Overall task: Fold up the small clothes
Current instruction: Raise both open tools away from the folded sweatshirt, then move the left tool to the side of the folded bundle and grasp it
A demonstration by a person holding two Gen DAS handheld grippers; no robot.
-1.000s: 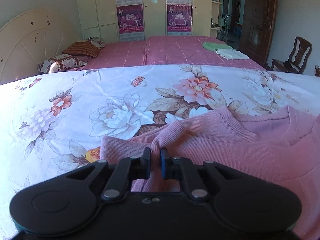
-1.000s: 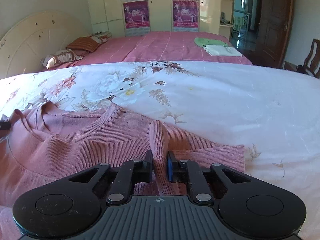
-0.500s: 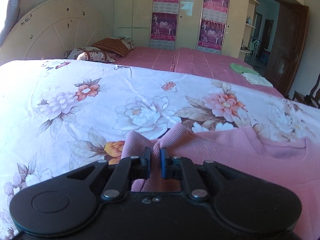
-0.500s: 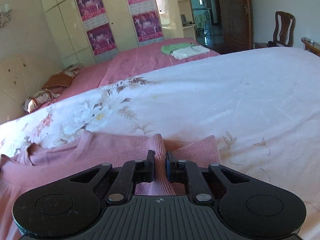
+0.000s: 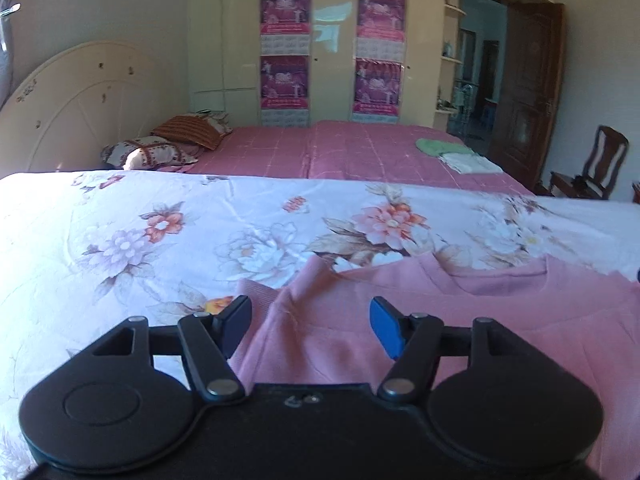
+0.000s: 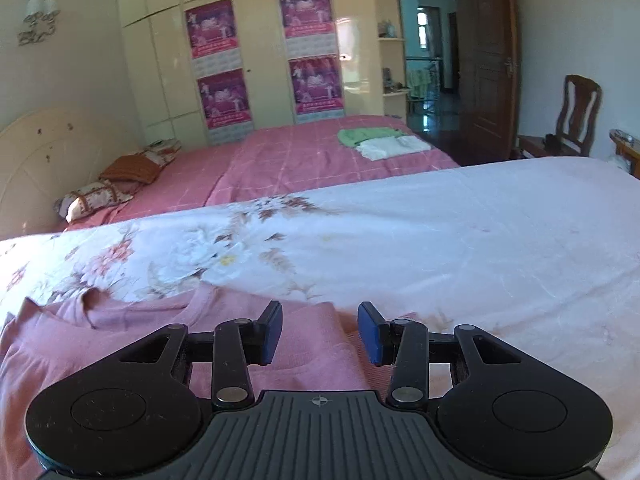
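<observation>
**Both grippers spreading above a pink sweater on the floral sheet**

The left gripper [image 5: 310,326] has its jaws apart and opening; the pink sweater [image 5: 460,320] lies below and between the pads, but neither pad presses on it. The right gripper [image 6: 319,332] shows the same state: jaws parted and opening, knit fabric under the gap, no grip.

The sweater lies on the floral bedsheet [image 5: 160,240], neckline facing away from the cameras. In the left view its left edge ends just beside the left pad, with a ribbed cuff poking out there; bare sheet runs wide to the left and ahead. In the right view the sweater's edge ends just past the right pad, and beyond it the sheet is open and mostly plain white toward the right.

Past the sheet's far edge lies a pink checked bedspread [image 6: 288,160], bearing a folded green cloth [image 6: 366,135] and a folded white cloth [image 6: 390,147] near its right side, and pillows [image 5: 160,152] at the headboard [image 5: 80,104]. A chair [image 6: 576,116] stands at the far right.

The wardrobe [image 5: 332,48] carries four purple posters [image 5: 285,10]; their print is too small to read.
</observation>
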